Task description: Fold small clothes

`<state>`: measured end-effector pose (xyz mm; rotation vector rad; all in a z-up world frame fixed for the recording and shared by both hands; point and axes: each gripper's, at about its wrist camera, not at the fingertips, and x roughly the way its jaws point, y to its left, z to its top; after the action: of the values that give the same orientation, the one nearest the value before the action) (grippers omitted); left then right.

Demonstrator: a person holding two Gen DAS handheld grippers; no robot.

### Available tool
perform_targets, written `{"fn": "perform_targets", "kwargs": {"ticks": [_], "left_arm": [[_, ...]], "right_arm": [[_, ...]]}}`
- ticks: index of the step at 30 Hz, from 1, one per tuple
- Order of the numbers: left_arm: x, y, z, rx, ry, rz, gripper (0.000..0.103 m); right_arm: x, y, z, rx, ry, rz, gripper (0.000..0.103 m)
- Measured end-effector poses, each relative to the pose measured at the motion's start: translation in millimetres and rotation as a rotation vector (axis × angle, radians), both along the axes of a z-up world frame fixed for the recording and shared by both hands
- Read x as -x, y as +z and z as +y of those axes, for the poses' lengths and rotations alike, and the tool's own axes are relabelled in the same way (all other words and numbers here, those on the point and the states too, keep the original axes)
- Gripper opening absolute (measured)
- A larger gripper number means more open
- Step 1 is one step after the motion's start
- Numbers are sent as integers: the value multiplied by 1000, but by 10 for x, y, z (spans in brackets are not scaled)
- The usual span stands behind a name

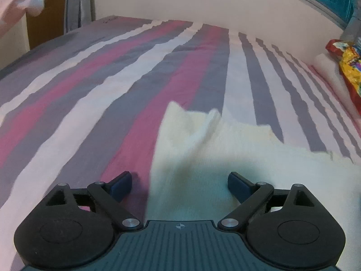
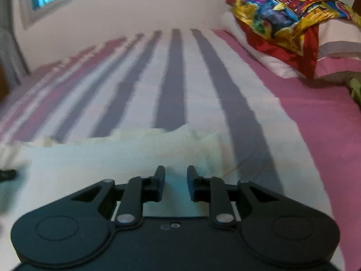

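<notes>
I've got the white garment (image 1: 203, 149) lying flat on the striped bed (image 1: 90, 90), left hand-held gripper (image 1: 179, 184) wide open over its edge, right hand-held gripper (image 2: 175, 184) narrowed with nothing pinched, so closing now risks grabbing bedsheet or 1 layer only.

Striped bed sheet (image 1: 135, 72), cream garment (image 1: 203, 149) spread on it, pillow (image 2: 338, 52) under a colourful cloth (image 2: 282, 6)
</notes>
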<state>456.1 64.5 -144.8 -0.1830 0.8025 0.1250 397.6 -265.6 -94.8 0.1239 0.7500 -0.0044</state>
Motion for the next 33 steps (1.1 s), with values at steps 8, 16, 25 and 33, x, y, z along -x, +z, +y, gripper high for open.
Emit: {"fn": "perform_targets", "kwargs": {"ticks": [8,16,25,33], "left_arm": [[901,26,175,31,-31,37,91],[1264,-46,77,-28,-38,74,91],[1486,56,-28,-15,-30,103,91],[1669,95,-45,86,-18,117,91]], "right_arm": [[811,77,393,-36,141,-3,26],[1163,-30,533,-15,142,75,25],[1433,51,449,-46,110,73,27],[1616,167,446,-70,116,50,28]]}}
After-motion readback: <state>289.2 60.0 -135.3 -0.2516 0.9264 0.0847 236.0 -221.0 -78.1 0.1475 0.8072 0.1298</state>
